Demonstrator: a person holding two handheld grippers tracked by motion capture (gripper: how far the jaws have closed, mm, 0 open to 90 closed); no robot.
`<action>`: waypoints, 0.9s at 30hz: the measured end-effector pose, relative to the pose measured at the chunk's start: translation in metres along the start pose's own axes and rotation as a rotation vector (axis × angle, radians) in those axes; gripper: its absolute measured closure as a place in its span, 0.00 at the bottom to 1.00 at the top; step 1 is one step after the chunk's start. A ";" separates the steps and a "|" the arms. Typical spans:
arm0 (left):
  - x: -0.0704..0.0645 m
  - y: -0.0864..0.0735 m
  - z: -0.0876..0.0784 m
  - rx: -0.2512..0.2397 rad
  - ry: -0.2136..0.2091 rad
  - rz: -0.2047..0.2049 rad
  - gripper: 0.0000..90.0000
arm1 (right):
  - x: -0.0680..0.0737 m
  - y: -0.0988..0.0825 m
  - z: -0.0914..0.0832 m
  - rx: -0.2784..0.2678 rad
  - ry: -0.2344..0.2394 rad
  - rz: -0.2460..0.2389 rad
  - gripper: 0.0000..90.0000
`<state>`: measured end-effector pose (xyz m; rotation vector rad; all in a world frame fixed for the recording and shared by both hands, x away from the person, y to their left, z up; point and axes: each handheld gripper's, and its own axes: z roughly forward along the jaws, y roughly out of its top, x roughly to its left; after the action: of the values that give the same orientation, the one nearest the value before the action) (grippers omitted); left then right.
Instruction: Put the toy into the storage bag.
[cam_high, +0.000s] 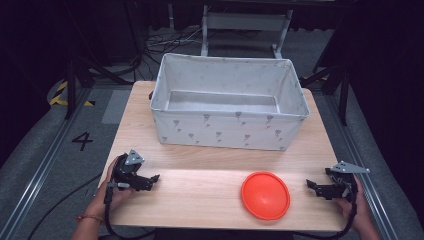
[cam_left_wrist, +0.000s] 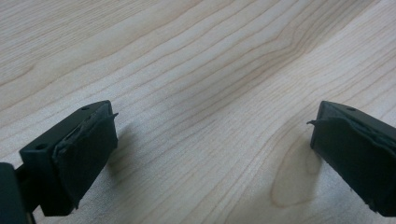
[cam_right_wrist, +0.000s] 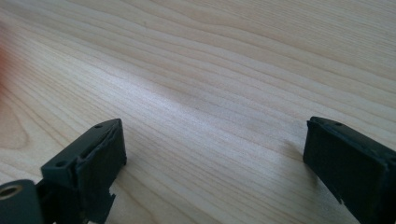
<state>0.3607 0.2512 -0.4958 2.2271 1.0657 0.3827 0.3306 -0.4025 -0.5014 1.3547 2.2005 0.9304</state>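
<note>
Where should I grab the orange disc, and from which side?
Likely best by its rim. The orange disc lies flat on the table, so only its thin raised edge offers a bite. Come in from its right with the right gripper, the nearer one, jaws open, one jaw over the edge.

One orange disc (cam_high: 265, 195), lower right of centre in high view; one grey fabric bin (cam_high: 229, 131), upper centre; two grippers, left gripper (cam_high: 149, 180) at lower left, right gripper (cam_high: 314, 187) at lower right; one wooden worktop (cam_high: 200, 190).
</note>
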 end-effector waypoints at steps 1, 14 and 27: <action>0.000 0.000 0.000 0.000 0.000 0.000 0.01 | 0.000 0.000 0.000 0.000 0.000 0.000 0.06; 0.001 0.000 0.000 -0.001 -0.005 0.000 0.00 | -0.004 0.001 -0.001 0.020 0.042 -0.043 0.05; 0.001 0.000 0.000 -0.001 -0.004 -0.001 0.01 | 0.001 0.013 -0.023 -0.028 0.189 -0.082 0.23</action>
<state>0.3611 0.2517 -0.4960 2.2249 1.0649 0.3786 0.3242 -0.4049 -0.4761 1.1972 2.3529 1.0946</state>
